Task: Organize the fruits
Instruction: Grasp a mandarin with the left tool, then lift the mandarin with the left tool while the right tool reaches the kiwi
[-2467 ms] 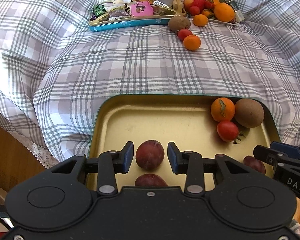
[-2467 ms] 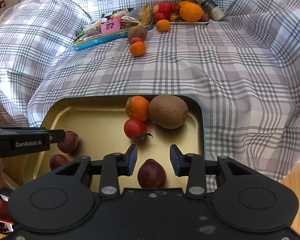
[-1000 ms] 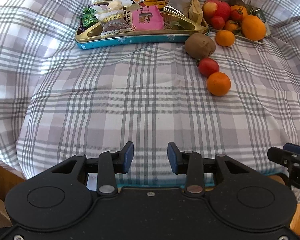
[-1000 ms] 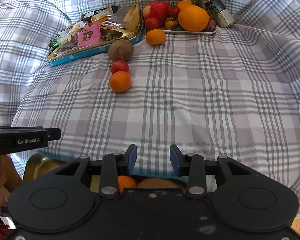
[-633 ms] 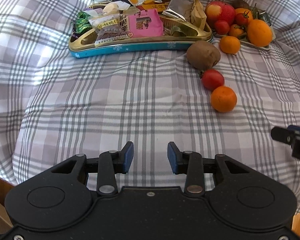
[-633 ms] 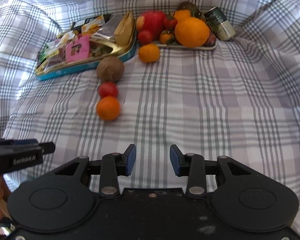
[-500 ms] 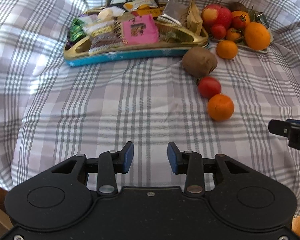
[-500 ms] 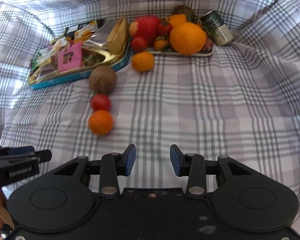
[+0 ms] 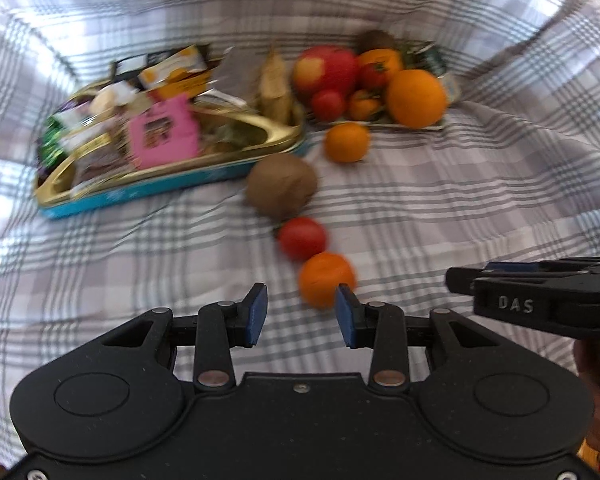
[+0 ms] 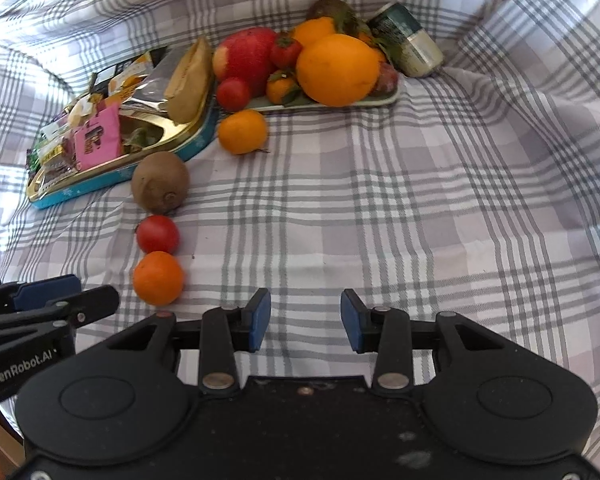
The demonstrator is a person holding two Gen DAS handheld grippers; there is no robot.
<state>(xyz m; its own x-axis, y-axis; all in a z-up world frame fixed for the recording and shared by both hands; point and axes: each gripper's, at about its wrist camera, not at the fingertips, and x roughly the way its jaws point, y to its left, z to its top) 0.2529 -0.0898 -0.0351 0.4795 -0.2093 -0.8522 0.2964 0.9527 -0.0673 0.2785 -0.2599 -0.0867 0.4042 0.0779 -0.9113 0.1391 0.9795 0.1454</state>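
- Mandarin [image 9: 326, 278], nearest of a loose row with tomato [image 9: 302, 238] and kiwi [image 9: 281, 190] on the checked cloth [image 9: 440, 208].
- Left gripper [image 9: 301, 312]: fingers apart, empty, mouth just short of the mandarin, probably lined up for a grasp.
- Right gripper [image 10: 301, 318]: fingers apart, empty.
- Left view is blurred; contact cannot be judged.

Lying loose on the checked cloth [image 10: 380, 200]: two mandarins [image 10: 158, 278] [image 10: 243, 131], one tomato [image 10: 157, 234], one kiwi [image 10: 160, 182]. Also counted: one heaped fruit plate [image 10: 388, 98], one snack tin [image 10: 112, 178], one can [image 10: 406, 40], two grippers [image 9: 301, 314] [image 10: 302, 320].
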